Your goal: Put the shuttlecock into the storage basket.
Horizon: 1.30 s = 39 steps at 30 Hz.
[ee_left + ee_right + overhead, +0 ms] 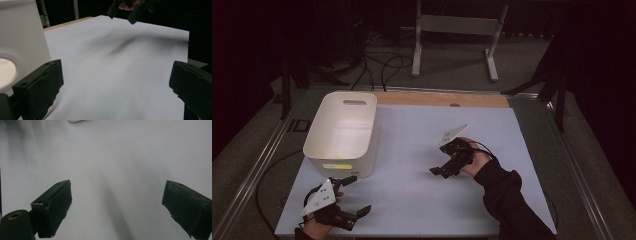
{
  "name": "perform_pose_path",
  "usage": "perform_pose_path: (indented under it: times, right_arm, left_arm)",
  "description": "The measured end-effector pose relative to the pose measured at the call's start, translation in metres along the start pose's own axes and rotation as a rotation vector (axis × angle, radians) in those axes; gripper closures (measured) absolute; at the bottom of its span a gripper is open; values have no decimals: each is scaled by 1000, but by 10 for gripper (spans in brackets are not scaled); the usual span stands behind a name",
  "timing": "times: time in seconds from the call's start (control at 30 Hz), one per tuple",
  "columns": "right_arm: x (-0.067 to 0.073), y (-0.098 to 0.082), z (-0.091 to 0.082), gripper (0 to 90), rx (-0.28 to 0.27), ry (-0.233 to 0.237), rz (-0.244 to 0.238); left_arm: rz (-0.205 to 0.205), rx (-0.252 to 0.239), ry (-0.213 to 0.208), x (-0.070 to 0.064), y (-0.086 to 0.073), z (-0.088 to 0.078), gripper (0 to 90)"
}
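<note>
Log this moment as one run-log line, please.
left gripper: open, empty, beside white bin | right gripper: open, empty, over white sheet | bin: upright, far-left on sheet

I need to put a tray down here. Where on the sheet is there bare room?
The middle of the white sheet, between the white bin and the right gripper, is bare, as is the far right. The near-left corner, by the left gripper, is crowded.

White bin (343,131) stands upright at table's left; contents perhaps yellow, unclear.
</note>
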State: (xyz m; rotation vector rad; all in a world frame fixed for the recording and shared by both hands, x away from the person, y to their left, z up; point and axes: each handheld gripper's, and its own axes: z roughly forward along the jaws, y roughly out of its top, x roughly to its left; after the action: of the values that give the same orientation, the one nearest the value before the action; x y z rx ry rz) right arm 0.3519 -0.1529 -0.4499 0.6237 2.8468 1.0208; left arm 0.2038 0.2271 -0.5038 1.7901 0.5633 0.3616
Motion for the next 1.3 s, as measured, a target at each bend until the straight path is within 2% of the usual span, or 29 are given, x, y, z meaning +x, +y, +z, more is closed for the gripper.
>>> perform_pose_path:
  times: [0.27, 0.73, 1.3]
  right_arm:
    - [-5, -27, -6, 88, 2, -8, 40]
    - [-2, -68, -14, 88, -11, -34, 66]
    - [3, -117, -34, 89, -83, -79, 136]
  left_arm:
    - [1, 5, -1, 0, 0, 1, 0]
    - [3, 6, 1, 0, 0, 1, 0]
    - [3, 8, 1, 0, 0, 1, 0]
